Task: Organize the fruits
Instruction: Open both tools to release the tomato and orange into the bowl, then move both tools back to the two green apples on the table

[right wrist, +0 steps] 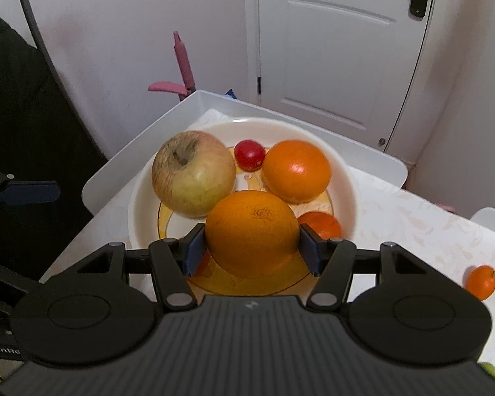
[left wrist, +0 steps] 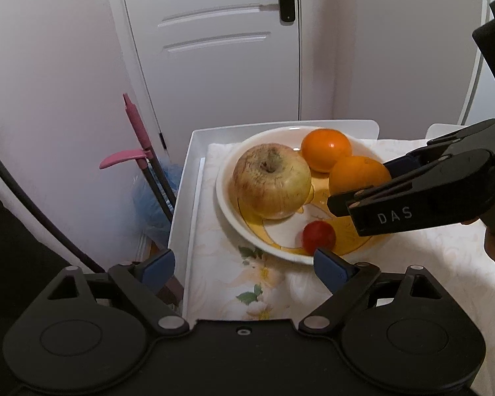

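Placing step in hand: the right gripper (right wrist: 252,250) is clamped on an orange (right wrist: 251,232), both blue pads against its sides, holding it low over the near part of the white plate (right wrist: 345,178), which already carries an apple (right wrist: 193,173), a second orange fruit (right wrist: 297,171) and a small red tomato (right wrist: 249,154). Left gripper (left wrist: 244,262) hovers at the plate's near rim, jaws wide apart and empty. Next move likely calls for parting the jaws once the orange rests; loose round fruit may roll.

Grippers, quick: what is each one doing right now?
Left gripper: open, holding nothing.
Right gripper: closed on an orange over the plate.
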The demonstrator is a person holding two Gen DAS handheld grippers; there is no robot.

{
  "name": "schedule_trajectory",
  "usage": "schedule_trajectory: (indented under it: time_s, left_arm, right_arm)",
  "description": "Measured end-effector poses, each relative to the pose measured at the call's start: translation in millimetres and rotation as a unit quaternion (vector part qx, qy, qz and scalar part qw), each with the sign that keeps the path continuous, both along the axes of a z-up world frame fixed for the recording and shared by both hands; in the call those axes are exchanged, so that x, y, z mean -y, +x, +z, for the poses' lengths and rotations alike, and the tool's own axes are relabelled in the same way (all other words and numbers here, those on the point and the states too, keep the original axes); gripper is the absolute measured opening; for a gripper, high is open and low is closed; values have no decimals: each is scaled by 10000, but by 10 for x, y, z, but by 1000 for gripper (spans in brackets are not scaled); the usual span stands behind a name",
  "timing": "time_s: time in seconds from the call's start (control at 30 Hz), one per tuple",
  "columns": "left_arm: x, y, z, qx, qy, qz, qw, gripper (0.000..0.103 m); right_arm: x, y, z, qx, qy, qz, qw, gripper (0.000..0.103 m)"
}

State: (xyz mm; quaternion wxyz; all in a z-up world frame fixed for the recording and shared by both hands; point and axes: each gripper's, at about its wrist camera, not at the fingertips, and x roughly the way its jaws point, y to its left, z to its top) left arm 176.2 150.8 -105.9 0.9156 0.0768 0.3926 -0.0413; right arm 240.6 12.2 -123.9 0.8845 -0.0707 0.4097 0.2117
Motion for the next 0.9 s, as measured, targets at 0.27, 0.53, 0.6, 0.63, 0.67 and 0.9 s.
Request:
schedule_trajectory:
  time_s: [0.27, 0.53, 0.6, 0.63, 0.67, 0.9]
  left_arm:
    - [-44, -2, 4, -52, -93, 80, 9999, 94]
    - [8, -37, 65, 41, -53, 99, 9999, 94]
    - [34, -58, 101, 79, -64, 120, 9999, 94]
    - [51, -69, 124, 103, -61, 131, 9998, 94]
    - [71, -79, 146, 125, -50, 136, 9998, 94]
    - [276, -212, 349, 248, -8, 162, 9996, 96]
  right_arm:
    - [52, -96, 138, 493, 201, -154, 9985, 103]
    - [166, -162, 266, 491, 227, -295, 9981, 103]
    - [202, -212, 295, 499, 233, -308, 9980, 103]
    - [226, -240, 321, 510, 247, -314, 9979, 103]
    - [247, -268, 345, 525, 259, -320, 9978, 103]
    - [491, -471, 585, 558, 416, -508, 9963, 103]
